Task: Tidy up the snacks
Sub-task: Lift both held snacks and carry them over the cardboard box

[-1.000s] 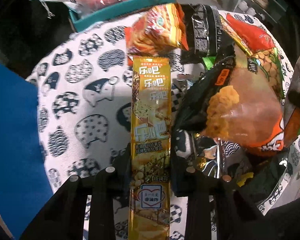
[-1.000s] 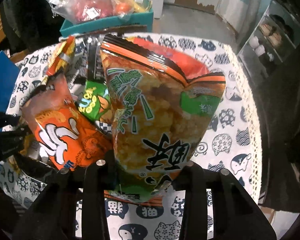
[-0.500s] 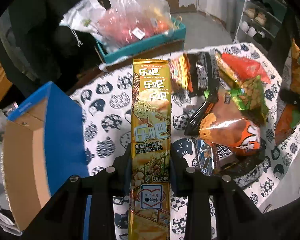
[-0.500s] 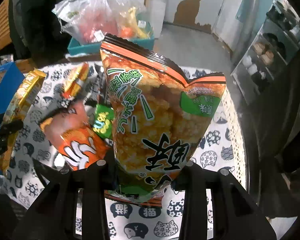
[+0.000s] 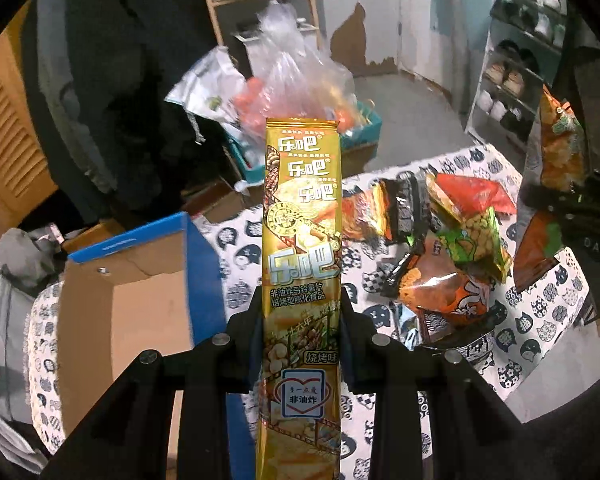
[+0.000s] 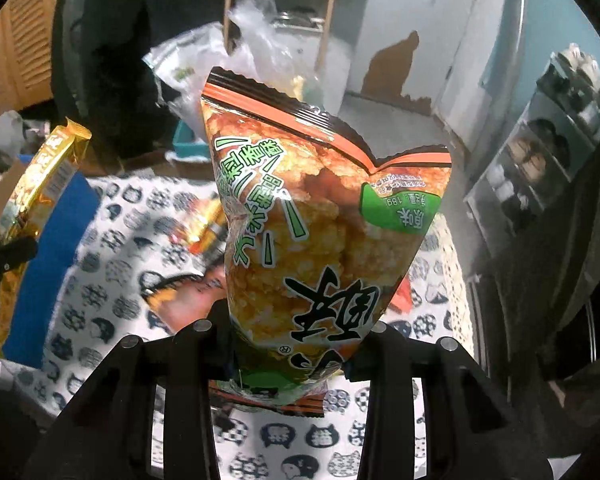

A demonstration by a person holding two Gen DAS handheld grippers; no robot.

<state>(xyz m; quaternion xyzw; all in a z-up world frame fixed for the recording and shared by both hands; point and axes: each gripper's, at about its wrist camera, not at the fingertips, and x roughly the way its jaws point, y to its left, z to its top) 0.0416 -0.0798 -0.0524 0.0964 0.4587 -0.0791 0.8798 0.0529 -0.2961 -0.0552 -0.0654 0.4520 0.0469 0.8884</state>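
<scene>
Gold packet: we hold the long gold packet (image 5: pixel 302 264) clear of the surface, its long axis running straight out along the fingers, top seal pointing away from us.
Left tool: our left tool (image 5: pixel 302 320) is closed narrow on the packet's lower half, one finger pressing each long edge.
Rice cracker bag: we carry the puffy orange-and-green rice cracker bag (image 6: pixel 320 232) upright in the air, print upside down, crimped seal at the far end.
Right tool: our right tool (image 6: pixel 296 332) is clamped on the bag's lower end; the bag bulges wider than the grip above it.
Box: the open cardboard box (image 5: pixel 128 304) with its blue outer wall sits at the left edge of the surface, just left of and below the gold packet.
Key relation: we judge the left tool is the nearer one to the box; the packet's long axis runs roughly along the box's blue wall, so a short shift left and a dip should drop it in lengthwise. The right tool's bag must cross the whole surface to get there.
Remaining pile: loose snack packs (image 5: pixel 456 240) lie heaped on the right of the cat-print surface (image 5: pixel 240 256), between the two tools.
Risk: we think both loads arriving at the box together could collide.
</scene>
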